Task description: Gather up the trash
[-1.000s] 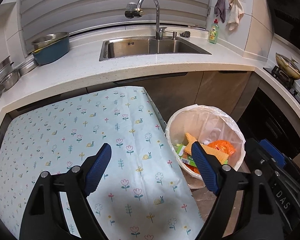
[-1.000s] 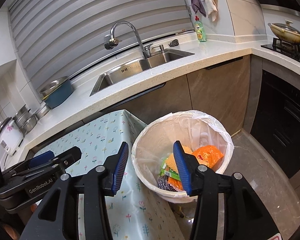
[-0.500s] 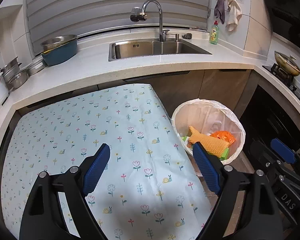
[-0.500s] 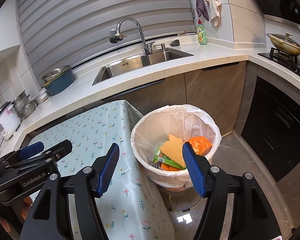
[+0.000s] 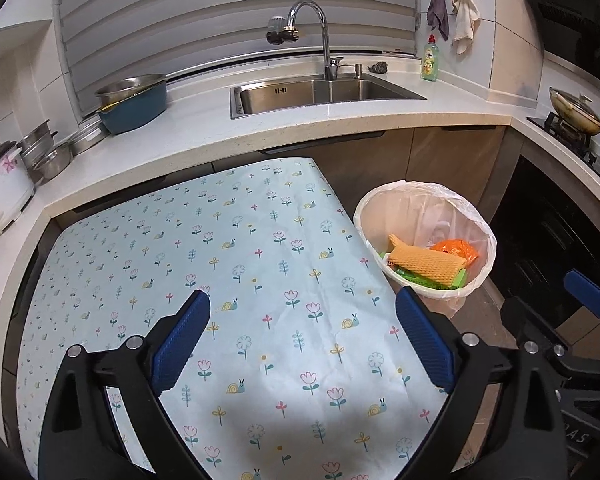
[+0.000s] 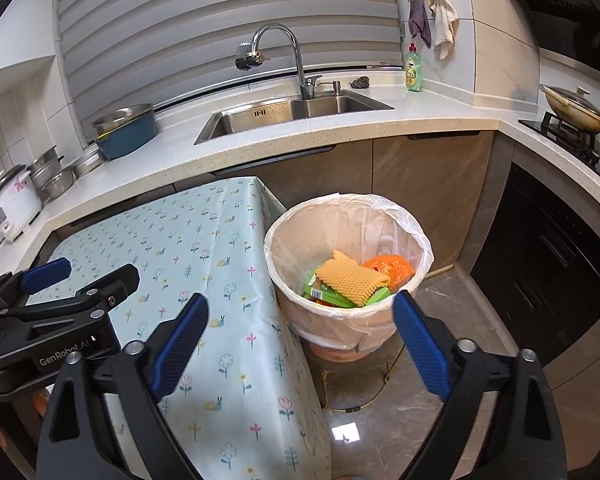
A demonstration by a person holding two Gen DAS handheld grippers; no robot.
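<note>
A trash bin with a white liner (image 5: pixel 476 224) (image 6: pixel 300 220) stands on the floor right of the table. Inside lie a yellow foam net (image 5: pixel 426 265) (image 6: pixel 350 280), an orange bag (image 5: pixel 458 251) (image 6: pixel 392 266) and a green packet (image 5: pixel 458 279) (image 6: pixel 326 294). My left gripper (image 5: pixel 304 338) is open and empty above the table with the flowered cloth (image 5: pixel 220 248) (image 6: pixel 204 240). My right gripper (image 6: pixel 300 340) is open and empty, above the table's right edge and the near side of the bin. The left gripper also shows in the right wrist view (image 6: pixel 80 276).
A white counter (image 5: pixel 340 124) with a steel sink (image 5: pixel 324 94) and tap runs behind the table. Pots and a rice cooker (image 5: pixel 0 188) stand at the left. A dish soap bottle (image 5: pixel 429 60) and a pan on the stove (image 5: pixel 576 112) are at the right.
Both grippers have pulled back and up from the bin, so the bin looks smaller and farther. The right gripper's jaws have opened wider. The trash in the bin has not moved.
</note>
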